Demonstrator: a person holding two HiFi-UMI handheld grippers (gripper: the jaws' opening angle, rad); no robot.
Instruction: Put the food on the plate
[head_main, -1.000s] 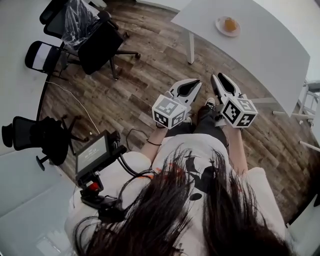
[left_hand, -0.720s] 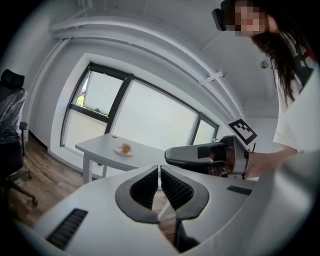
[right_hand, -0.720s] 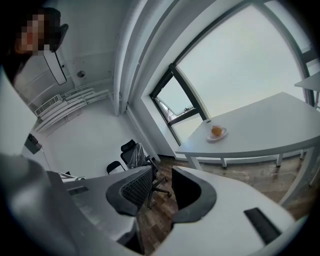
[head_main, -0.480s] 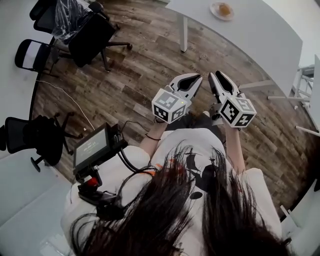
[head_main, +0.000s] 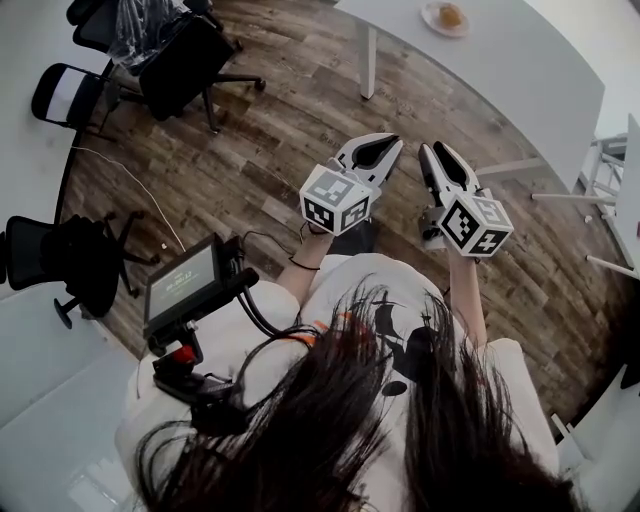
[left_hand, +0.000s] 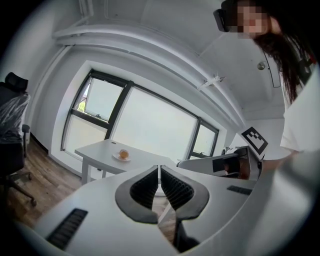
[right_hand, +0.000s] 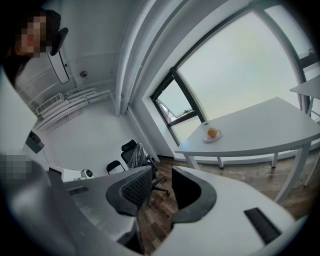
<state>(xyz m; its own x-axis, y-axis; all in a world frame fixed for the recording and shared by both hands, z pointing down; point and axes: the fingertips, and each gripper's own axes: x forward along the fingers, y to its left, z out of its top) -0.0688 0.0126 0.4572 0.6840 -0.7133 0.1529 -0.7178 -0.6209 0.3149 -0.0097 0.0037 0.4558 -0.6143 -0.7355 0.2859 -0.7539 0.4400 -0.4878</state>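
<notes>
On the white curved table (head_main: 520, 70), what looks like a small orange bun (head_main: 451, 15) already lies on the round pale plate (head_main: 429, 19). Well apart, the left gripper (left_hand: 159, 169) and right gripper (right_hand: 161, 171) are both clenched on nothing.

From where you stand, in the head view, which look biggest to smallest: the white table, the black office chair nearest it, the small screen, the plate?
1. white table
2-3. black office chair and small screen look about alike; the screen is much nearer the camera, so I won't rank them.
4. plate, far off.
</notes>
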